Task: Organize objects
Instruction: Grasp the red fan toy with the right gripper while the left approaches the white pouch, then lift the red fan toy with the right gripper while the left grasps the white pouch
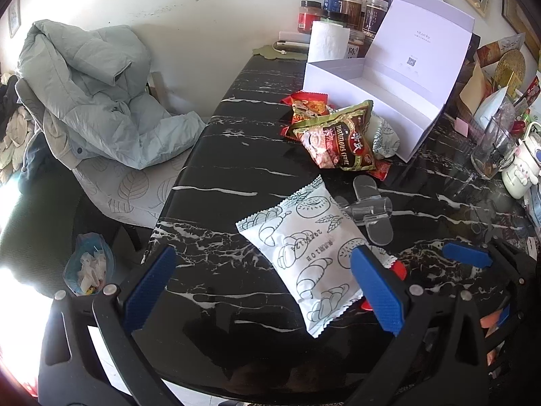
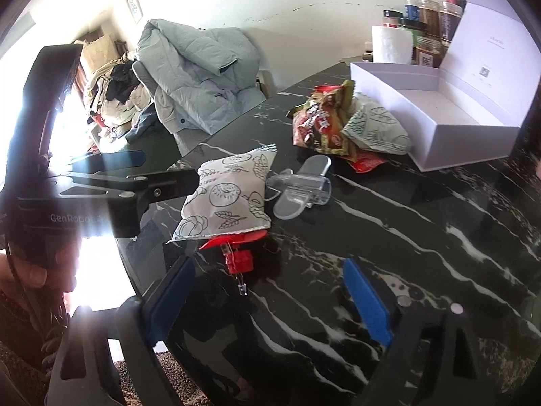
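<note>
Nearest, the left gripper [image 1: 263, 291] hung over the near edge of the table [image 1: 236, 176] with its fingers spread wide and nothing between the pads [image 1: 378, 291]. One pad overlapped the near corner of the white packet [image 1: 304, 253] in the left wrist view; contact could not be confirmed. The wide spread suited a flat, pillow-like packet, which would need a broad opening to be taken across its width.

The right gripper [image 2: 270, 301] also stood spread and empty, low over the table, its axis directed at the red clip [image 2: 236, 253]. That clip lay partly under the near edge of the white packet, so the packet rested slightly raised on that side. Judged from this, the packet probably needed to be lifted before the red clip could be gripped cleanly.

Just beyond the packet, a clear clip [image 2: 301, 186] lay flat on the table, touching or nearly touching the packet's far side.

Farther on, a heap of snack bags [image 1: 338, 135] sat against the front wall of the open white box [image 1: 389, 77], with a second white packet [image 2: 375, 128] leaning there. The lid stood upright and the interior appeared empty, which suggested the box was the intended container; sorting seemed barely begun.

At the far end, jars [image 1: 351, 3] and a paper roll [image 1: 328, 40] stood by the wall, and a coat [image 1: 94, 91] was draped over a chair [image 1: 128, 186] beside the table.
</note>
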A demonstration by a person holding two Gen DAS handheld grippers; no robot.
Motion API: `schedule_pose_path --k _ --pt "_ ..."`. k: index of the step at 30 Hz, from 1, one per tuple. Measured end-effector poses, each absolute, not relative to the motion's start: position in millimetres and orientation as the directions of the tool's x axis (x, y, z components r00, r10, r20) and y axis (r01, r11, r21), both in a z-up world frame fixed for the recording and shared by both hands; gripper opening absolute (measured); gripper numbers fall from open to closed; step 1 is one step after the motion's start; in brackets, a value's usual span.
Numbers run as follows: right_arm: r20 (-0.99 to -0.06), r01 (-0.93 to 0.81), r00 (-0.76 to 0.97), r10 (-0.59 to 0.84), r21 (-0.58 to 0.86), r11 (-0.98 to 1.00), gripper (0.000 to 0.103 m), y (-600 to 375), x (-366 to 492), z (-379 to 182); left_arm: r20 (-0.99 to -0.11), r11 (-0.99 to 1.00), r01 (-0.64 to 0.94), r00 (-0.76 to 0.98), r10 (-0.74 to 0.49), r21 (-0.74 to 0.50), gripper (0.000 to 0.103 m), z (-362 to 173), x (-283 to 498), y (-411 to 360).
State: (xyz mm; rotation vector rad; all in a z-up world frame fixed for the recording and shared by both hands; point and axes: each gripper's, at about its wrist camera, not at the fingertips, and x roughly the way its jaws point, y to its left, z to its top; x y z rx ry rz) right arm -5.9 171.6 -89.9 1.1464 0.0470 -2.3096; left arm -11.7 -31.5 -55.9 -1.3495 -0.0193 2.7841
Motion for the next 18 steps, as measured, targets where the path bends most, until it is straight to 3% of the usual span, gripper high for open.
schedule_pose_path --k 6,8,9,10,18 --pt "-0.753 0.556 -0.412 -0.513 0.239 -0.796 0.068 153 -16 -101 -0.789 -0.999 -0.037 -0.613 0.048 -0.032 0.103 -63 -16 -43" --pt "-0.743 0.567 -0.414 -0.527 0.243 -0.787 0.058 152 -18 -103 -0.788 -0.999 -0.039 -0.615 0.046 -0.028 0.103 -64 -17 -44" --pt "-0.739 0.574 -0.406 -0.538 0.251 -0.779 0.044 151 -19 -104 -0.788 -0.999 -0.040 -0.615 0.046 -0.027 0.103 -65 -18 -44" --pt "-0.737 0.582 -0.395 -0.549 0.262 -0.770 0.037 152 -20 -105 -0.788 -0.999 -0.043 -0.614 0.049 -0.028 0.103 -65 -19 -44" --pt "-0.741 0.547 -0.431 -0.515 0.239 -0.802 0.036 180 -13 -101 -0.800 -0.986 -0.136 -0.579 0.156 -0.094 0.103 -70 -29 -18"
